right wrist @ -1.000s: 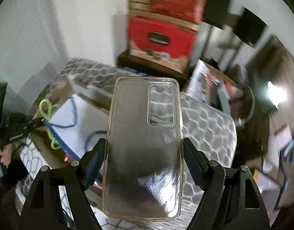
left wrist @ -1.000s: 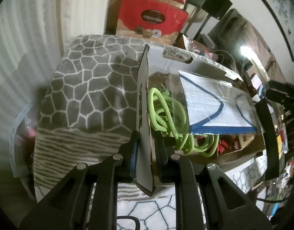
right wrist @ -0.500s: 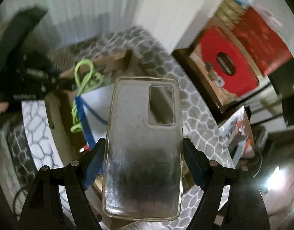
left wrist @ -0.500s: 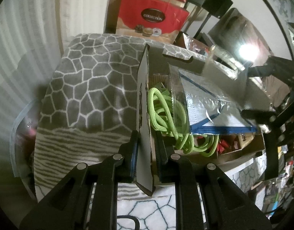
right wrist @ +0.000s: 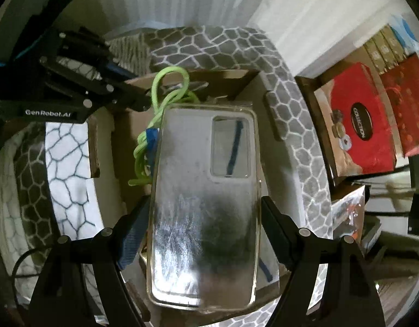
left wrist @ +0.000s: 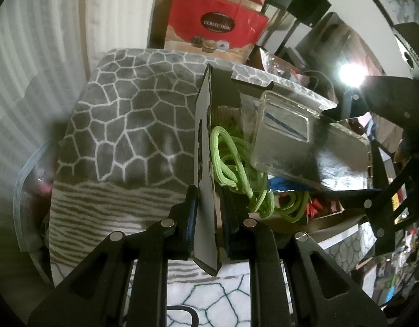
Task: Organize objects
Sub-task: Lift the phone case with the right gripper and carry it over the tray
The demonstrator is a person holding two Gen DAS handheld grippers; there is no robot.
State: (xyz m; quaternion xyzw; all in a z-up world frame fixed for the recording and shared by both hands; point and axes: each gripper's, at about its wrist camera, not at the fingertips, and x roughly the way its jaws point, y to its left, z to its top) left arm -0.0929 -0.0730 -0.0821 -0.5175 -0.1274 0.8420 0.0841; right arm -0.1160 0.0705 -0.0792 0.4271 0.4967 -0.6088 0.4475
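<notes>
- The left hand-held gripper was nearly shut on a flap of the cardboard box, holding the flap upright so that the box was open.
- The right hand-held gripper had its jaws wide, and they held a clear phone case by its two long edges.
- The phone case hung above the open box, just ahead of the left hand-held gripper and a little to its right; it was not yet inside.
- Below the right hand-held gripper, the box already contained a green cord, a clear pouch with blue edge and some small red things, so I judged that part of the sorting was done.
- What seemed left for this item: to lower the case into the box and let it go.
- Whether other things waited outside the box, I could not tell.
</notes>
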